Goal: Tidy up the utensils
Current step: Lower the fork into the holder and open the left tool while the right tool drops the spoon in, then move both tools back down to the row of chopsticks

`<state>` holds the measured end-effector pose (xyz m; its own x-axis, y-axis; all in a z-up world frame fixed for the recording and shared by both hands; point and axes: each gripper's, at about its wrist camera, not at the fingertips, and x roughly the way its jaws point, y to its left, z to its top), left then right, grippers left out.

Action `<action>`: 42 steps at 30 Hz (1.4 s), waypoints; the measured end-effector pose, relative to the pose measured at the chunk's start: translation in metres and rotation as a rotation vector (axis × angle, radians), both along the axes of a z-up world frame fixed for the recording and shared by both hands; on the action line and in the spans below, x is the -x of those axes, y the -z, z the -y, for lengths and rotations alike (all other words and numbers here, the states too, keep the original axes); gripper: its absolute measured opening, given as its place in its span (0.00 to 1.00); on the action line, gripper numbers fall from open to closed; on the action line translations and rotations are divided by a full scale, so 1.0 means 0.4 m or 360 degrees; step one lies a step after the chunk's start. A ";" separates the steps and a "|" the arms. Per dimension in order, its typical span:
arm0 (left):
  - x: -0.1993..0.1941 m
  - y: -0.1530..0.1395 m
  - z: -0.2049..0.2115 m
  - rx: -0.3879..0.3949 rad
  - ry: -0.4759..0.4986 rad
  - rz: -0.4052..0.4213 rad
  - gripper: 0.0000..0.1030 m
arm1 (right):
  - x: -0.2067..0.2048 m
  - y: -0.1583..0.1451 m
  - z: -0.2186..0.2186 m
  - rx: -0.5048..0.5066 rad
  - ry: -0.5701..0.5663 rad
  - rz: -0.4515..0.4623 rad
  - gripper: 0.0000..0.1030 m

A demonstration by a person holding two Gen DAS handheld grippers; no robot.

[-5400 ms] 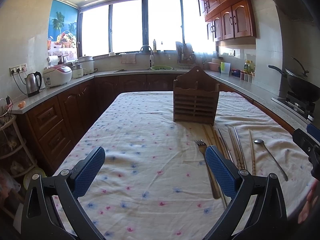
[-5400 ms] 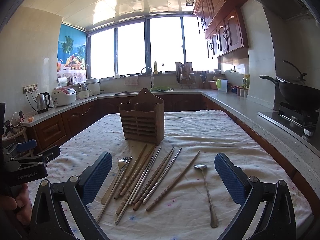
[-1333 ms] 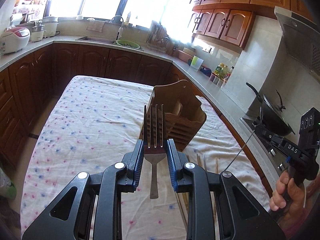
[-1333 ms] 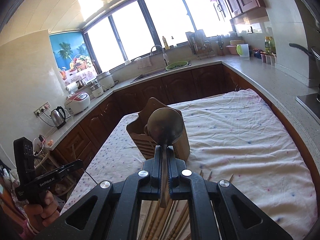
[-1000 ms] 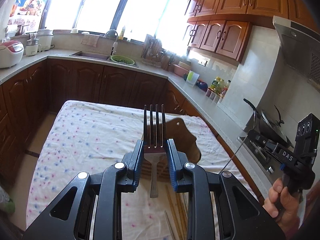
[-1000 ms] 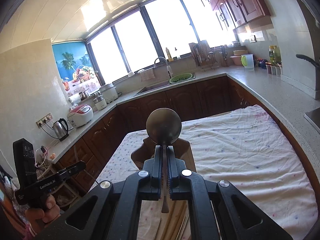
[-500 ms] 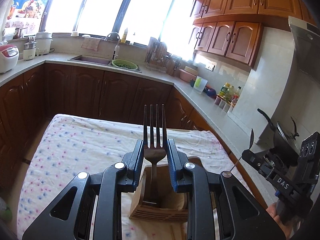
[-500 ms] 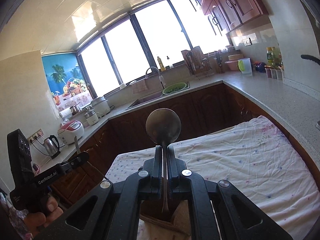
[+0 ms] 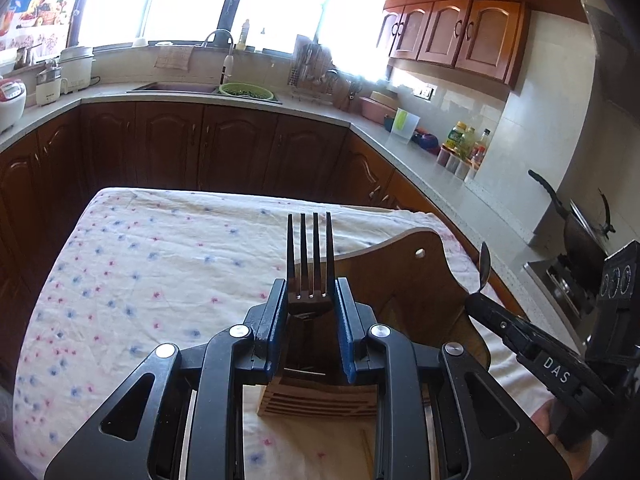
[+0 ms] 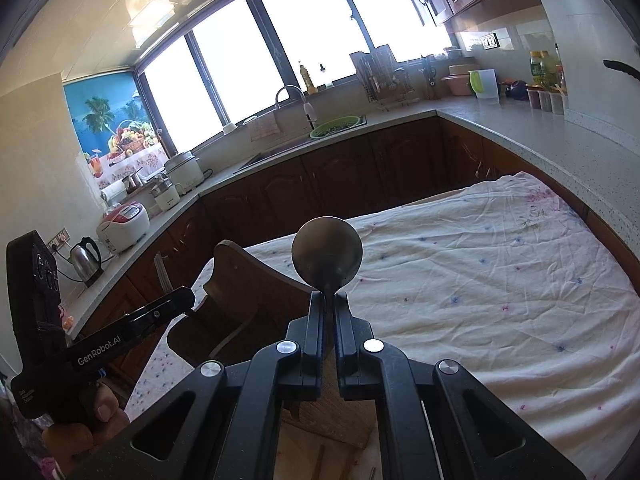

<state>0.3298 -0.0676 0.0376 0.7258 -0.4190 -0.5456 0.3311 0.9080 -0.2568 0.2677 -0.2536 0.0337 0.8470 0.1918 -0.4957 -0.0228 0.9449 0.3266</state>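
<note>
My left gripper (image 9: pixel 311 304) is shut on a metal fork (image 9: pixel 310 256), tines up, its handle hanging down into the wooden utensil holder (image 9: pixel 404 300) right below. My right gripper (image 10: pixel 328 308) is shut on a metal spoon (image 10: pixel 327 254), bowl up, over the same wooden holder (image 10: pixel 240 304). In the left wrist view the right gripper (image 9: pixel 476 300) with the spoon bowl (image 9: pixel 485 260) shows at the right edge. In the right wrist view the left gripper (image 10: pixel 188 300) shows at the left with the fork tines (image 10: pixel 162 272) edge-on.
A table with a flowered cloth (image 9: pixel 140 272) carries the holder. Dark wooden cabinets and a grey counter (image 9: pixel 420 152) ring the table, with a sink (image 9: pixel 176 88), a rice cooker (image 10: pixel 124 226) and a kettle (image 10: pixel 86 262). A wok (image 9: pixel 580 232) sits on the stove at right. A hand (image 10: pixel 88 428) grips the left tool.
Both grippers have come forward and down over the wooden holder. The fork handle now hangs into the holder's left part. Neither grip has changed.
</note>
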 end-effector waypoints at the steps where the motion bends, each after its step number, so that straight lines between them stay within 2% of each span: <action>1: 0.002 0.001 0.002 -0.0014 -0.0002 0.0012 0.21 | 0.000 0.002 0.001 0.0004 0.0000 -0.0001 0.04; 12: -0.007 -0.002 -0.001 -0.0009 -0.0017 -0.0011 0.21 | -0.004 0.006 -0.005 0.0000 0.0000 -0.0006 0.04; 14: -0.008 -0.004 -0.005 0.0006 -0.0018 -0.0024 0.22 | -0.004 0.005 -0.003 -0.0008 -0.0002 -0.0011 0.09; 15: -0.007 -0.006 -0.009 0.0018 -0.0015 -0.0030 0.24 | -0.001 0.003 -0.001 -0.0015 0.0004 -0.0010 0.09; 17: -0.002 -0.011 -0.016 0.0033 -0.0025 -0.0030 0.35 | 0.007 -0.004 0.008 -0.0040 0.0010 0.0002 0.09; 18: 0.003 -0.015 -0.022 0.0035 -0.0039 -0.0021 0.44 | 0.012 -0.009 0.014 -0.0049 0.0017 0.0008 0.09; 19: 0.010 -0.019 -0.028 0.0040 -0.0049 -0.0008 0.48 | 0.018 -0.014 0.020 -0.0057 0.0027 0.0015 0.11; 21: 0.022 -0.027 -0.041 0.0050 -0.0063 0.0001 0.52 | 0.032 -0.024 0.035 -0.0082 0.0048 0.0033 0.19; 22: 0.029 -0.029 -0.049 0.0053 -0.0074 0.0002 0.58 | 0.041 -0.028 0.045 -0.0099 0.0064 0.0042 0.29; 23: 0.037 -0.030 -0.058 0.0058 -0.0088 0.0007 0.60 | 0.052 -0.032 0.056 -0.0123 0.0074 0.0057 0.45; 25: 0.056 -0.029 -0.077 0.0062 -0.0121 0.0011 0.69 | 0.076 -0.039 0.076 -0.0163 0.0093 0.0083 0.63; 26: 0.066 -0.026 -0.088 0.0064 -0.0139 0.0005 0.71 | 0.089 -0.040 0.086 -0.0176 0.0100 0.0092 0.70; 29: 0.099 -0.015 -0.119 0.0091 -0.0173 -0.0013 0.74 | 0.132 -0.043 0.109 -0.0207 0.0117 0.0112 0.82; 36: 0.186 0.010 -0.182 0.0198 -0.0226 -0.0093 0.74 | 0.241 -0.032 0.147 -0.0230 0.0176 0.0119 0.85; 42: 0.262 0.025 -0.204 0.0236 -0.0243 -0.0132 0.74 | 0.332 -0.027 0.159 -0.0195 0.0209 0.0123 0.86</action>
